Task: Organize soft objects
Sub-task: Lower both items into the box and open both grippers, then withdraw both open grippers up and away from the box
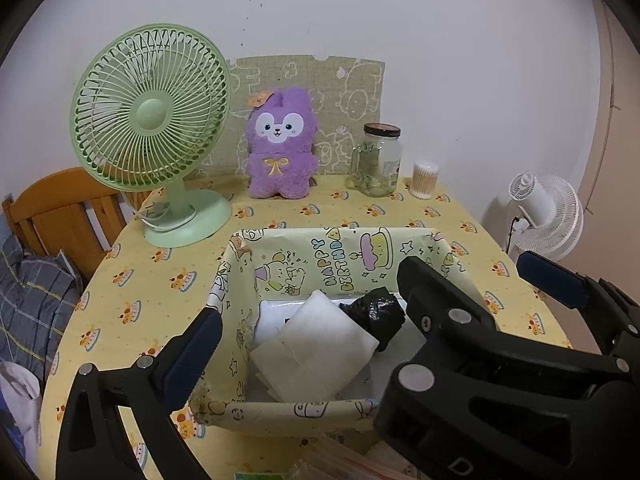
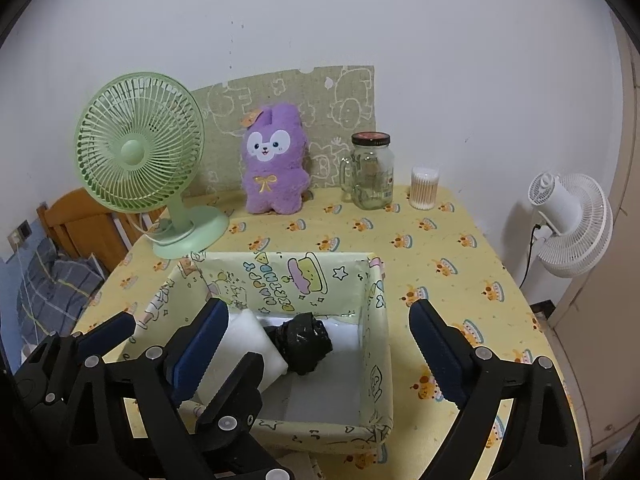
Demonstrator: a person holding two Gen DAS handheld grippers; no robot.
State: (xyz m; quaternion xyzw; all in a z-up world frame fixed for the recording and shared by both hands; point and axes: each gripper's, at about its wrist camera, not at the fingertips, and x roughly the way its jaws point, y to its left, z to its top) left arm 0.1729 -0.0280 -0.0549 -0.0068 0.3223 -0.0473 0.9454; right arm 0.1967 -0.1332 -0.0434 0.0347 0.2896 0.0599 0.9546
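Note:
A fabric box printed "Happy Birthday" stands on the yellow tablecloth. It holds white soft packs and a crumpled black bag. My left gripper hovers open over the box, nothing between its blue pads. My right gripper is also open above the box, with the black bag and a white pack lying below it. The two grippers interleave: a right finger sits between the left gripper's fingers. A purple plush bunny leans upright at the table's back.
A green desk fan stands at the back left. A lidded glass jar and a tub of cotton swabs are at the back right. A white fan is off the table's right edge, and wooden furniture on the left.

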